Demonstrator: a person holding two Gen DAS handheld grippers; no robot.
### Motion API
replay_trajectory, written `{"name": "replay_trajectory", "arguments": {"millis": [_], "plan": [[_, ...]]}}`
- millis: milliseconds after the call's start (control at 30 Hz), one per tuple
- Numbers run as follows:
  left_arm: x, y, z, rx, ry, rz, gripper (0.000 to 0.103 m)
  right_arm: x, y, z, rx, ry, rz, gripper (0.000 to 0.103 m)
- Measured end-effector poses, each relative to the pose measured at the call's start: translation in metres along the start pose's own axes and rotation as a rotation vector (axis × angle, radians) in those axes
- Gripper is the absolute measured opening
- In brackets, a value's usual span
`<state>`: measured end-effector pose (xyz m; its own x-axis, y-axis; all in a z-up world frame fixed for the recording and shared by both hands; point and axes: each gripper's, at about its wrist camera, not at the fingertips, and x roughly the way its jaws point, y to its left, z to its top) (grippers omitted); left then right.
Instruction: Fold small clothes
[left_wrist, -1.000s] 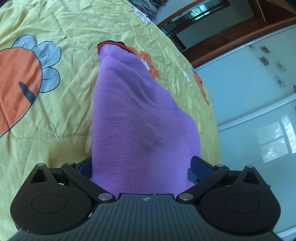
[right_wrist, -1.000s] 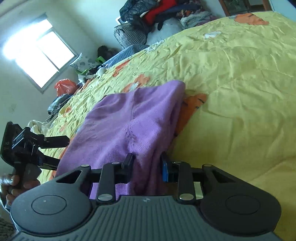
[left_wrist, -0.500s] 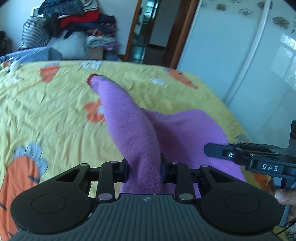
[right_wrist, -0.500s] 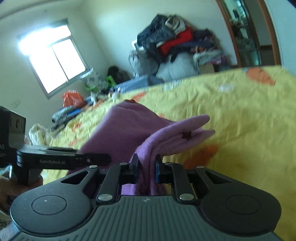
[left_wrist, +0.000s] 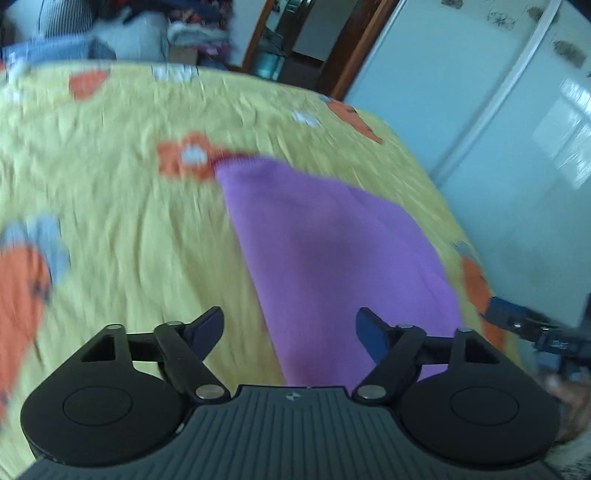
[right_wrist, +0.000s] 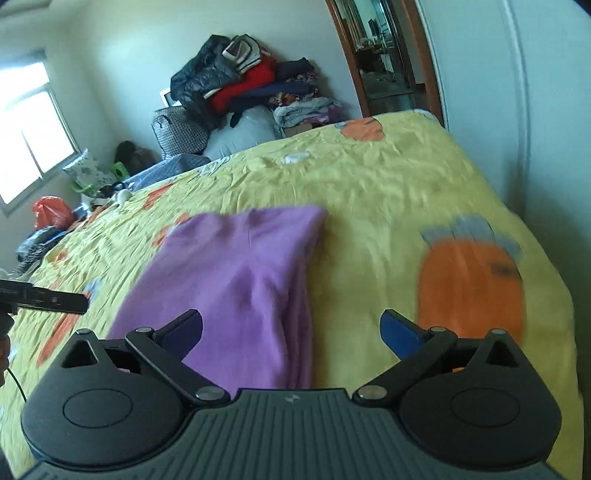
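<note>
A purple knit garment (left_wrist: 332, 251) lies folded on the yellow carrot-print bedspread (left_wrist: 110, 206). It also shows in the right wrist view (right_wrist: 240, 273). My left gripper (left_wrist: 290, 330) is open and empty, just above the garment's near end. My right gripper (right_wrist: 291, 330) is open and empty over the garment's near right edge. The right gripper's finger (left_wrist: 517, 317) shows at the right edge of the left wrist view. The left gripper's finger (right_wrist: 48, 299) shows at the left edge of the right wrist view.
A heap of clothes and bags (right_wrist: 236, 96) stands against the far wall behind the bed. A doorway (right_wrist: 384, 55) is at the back right. A white wardrobe (left_wrist: 498, 110) runs along the bed's right side. A window (right_wrist: 26, 125) is at the left.
Both grippers have opened and let go of the purple garment, which has dropped flat onto the bedspread. Both have pulled back a little from it.
</note>
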<state>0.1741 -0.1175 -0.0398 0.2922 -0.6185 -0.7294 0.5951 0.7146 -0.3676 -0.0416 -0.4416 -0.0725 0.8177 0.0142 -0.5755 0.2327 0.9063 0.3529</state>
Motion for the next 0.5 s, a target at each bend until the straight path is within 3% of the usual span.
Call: {"name": "replay_trajectory", "arguments": {"millis": [133, 267, 333, 367, 400, 500], "plan": [[0.004, -0.009, -0.045, 0.016, 0.057, -0.047, 0.084, -0.006, -0.016, -0.029, 0.016, 0.047, 0.069, 0.102], [0.024, -0.012, -0.072, -0.05, 0.098, -0.078, 0.087, 0.009, -0.023, -0.036, 0.076, 0.065, 0.195, 0.101], [0.028, -0.013, -0.073, -0.071, 0.05, -0.102, 0.078, 0.017, -0.017, -0.032, 0.054, 0.074, 0.19, 0.085], [0.031, -0.012, -0.072, -0.097, 0.059, -0.125, 0.047, 0.022, -0.011, -0.028, 0.027, 0.084, 0.152, 0.044], [0.034, -0.012, -0.07, -0.119, 0.084, -0.119, 0.037, 0.029, -0.007, -0.026, 0.03, 0.117, 0.14, 0.013], [0.032, -0.013, -0.065, -0.108, 0.099, -0.122, 0.02, 0.03, 0.001, -0.03, 0.025, 0.119, 0.164, 0.011]]}}
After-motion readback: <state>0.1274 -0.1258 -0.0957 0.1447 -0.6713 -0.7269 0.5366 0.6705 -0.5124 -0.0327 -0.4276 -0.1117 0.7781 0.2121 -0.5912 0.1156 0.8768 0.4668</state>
